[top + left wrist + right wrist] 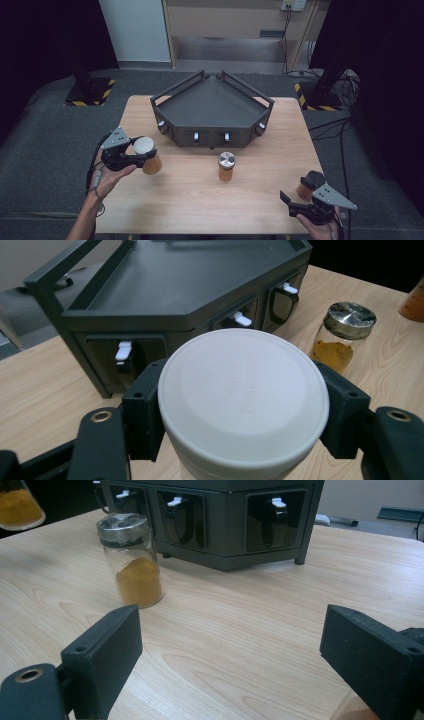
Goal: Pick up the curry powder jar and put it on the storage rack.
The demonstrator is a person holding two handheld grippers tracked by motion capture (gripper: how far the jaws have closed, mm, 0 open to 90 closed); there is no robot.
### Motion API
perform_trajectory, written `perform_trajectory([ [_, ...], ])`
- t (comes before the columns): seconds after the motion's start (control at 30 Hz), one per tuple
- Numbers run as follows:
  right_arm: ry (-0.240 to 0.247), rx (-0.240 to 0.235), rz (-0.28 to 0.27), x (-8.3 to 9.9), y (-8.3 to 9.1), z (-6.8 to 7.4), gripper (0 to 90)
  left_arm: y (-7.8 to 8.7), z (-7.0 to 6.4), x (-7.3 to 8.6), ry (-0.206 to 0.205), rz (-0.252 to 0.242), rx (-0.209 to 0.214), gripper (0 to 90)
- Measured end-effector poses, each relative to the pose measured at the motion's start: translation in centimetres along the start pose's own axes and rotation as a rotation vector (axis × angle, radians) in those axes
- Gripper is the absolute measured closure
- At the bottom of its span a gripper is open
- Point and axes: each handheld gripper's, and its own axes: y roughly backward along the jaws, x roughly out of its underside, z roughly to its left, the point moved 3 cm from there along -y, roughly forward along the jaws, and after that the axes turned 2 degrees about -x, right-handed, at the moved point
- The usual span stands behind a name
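My left gripper (144, 156) is shut on a white-lidded jar (145, 146) of orange powder and holds it just above the table's left side. In the left gripper view the white lid (243, 400) sits between the two jaws. A second jar (226, 166) with a metal lid and orange powder stands mid-table in front of the dark rack (212, 107). My right gripper (298, 194) hovers open at the table's near right corner, with nothing between its jaws (230, 655). The metal-lidded jar (131, 560) stands ahead of it to the left.
The dark angular rack (225, 510) has several front slots with white tabs and a railed flat top. A dark-lidded jar (308, 184) of orange powder stands right beside my right gripper. Bare wood table (200, 200) lies between the two grippers.
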Motion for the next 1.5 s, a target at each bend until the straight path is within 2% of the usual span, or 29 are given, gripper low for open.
perform_trajectory([
  [0.17, 0.001, 0.000, 0.000, 0.0, 0.0, 0.0, 9.7, -1.2, -0.2, -2.0, -0.011, 0.008, 0.018, 32.9],
  [0.3, 0.000, 0.000, -0.001, 0.0, 0.0, 0.0, 9.7, -1.7, -0.3, -2.8, -0.006, 0.007, 0.019, 32.9],
  [0.43, -0.002, 0.000, -0.001, 0.0, 0.0, 0.0, 9.7, -2.5, 0.0, -4.3, 0.000, 0.006, 0.034, 32.9],
  [0.67, -0.002, -0.002, -0.001, 0.0, 0.0, -0.1, 9.7, -3.3, 0.3, -6.1, -0.003, 0.008, 0.033, 32.9],
  [0.9, -0.005, -0.004, -0.001, 0.0, 0.0, -0.1, 9.7, -4.1, 1.0, -7.8, 0.030, -0.009, 0.035, 32.9],
  [1.0, -0.004, -0.006, -0.001, 0.1, 0.0, -0.1, 9.8, -4.5, 1.0, -9.0, 0.020, -0.012, 0.022, 32.9],
  [1.17, -0.006, -0.006, -0.002, 0.1, 0.0, -0.2, 9.8, -4.9, 1.2, -10.2, 0.023, -0.012, 0.009, 33.0],
  [1.27, -0.007, -0.007, -0.002, 0.1, 0.0, -0.2, 9.8, -5.2, 1.4, -11.0, 0.030, -0.014, -0.005, 33.0],
  [1.43, -0.007, -0.010, -0.003, 0.1, 0.0, -0.2, 9.8, -5.9, 1.9, -11.8, 0.066, -0.025, -0.023, 33.0],
  [1.5, -0.007, -0.010, -0.002, 0.1, 0.0, -0.2, 9.8, -6.4, 1.8, -12.3, 0.062, -0.027, -0.052, 33.0],
])
